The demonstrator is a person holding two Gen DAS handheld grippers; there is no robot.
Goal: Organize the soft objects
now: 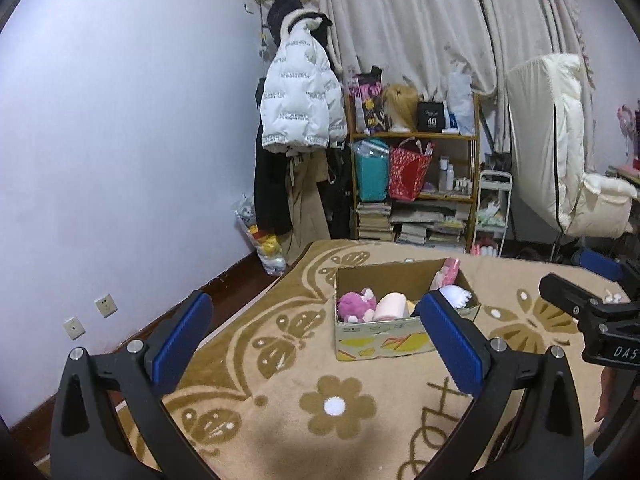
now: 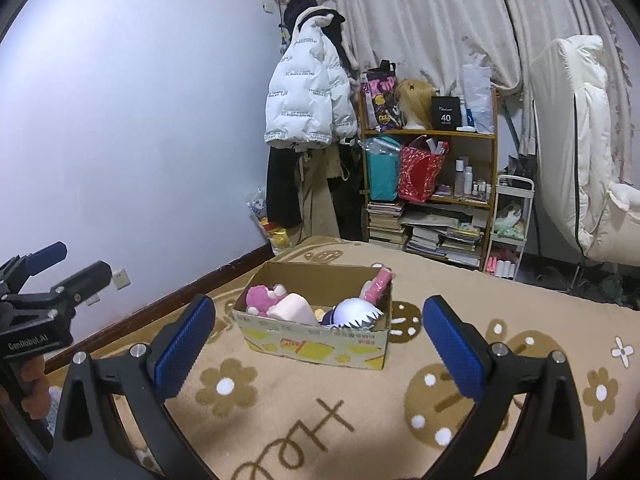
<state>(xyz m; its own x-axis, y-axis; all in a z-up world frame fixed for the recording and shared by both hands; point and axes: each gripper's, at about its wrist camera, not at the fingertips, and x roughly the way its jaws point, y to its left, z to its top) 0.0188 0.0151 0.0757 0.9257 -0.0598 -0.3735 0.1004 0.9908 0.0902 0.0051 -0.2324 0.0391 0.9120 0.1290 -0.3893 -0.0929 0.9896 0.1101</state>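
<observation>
"GenRobot.AI" on left gripper (image 2: 60,276); maybe "40" on blk box (image 2: 445,113)

The carpet (image 2: 304,412) is fuzzy cloth with a soft pile. At 12 o'clock on it, the box (image 2: 316,346) is matt cardboard holding plush toys (image 2: 262,298). Each claw (image 2: 316,334) has matt black plastic arms, ribbed blue pads (image 2: 182,346) and shiny metal bolts (image 2: 138,349).

- A white puffer jacket (image 2: 310,96) hangs in the wall corner.
- A wooden shelf (image 2: 490,168) holds a red bag (image 2: 420,172), a teal bag (image 2: 382,174), bottles and stacked books.
- Pale curtains (image 1: 420,20) hang behind it.
</observation>
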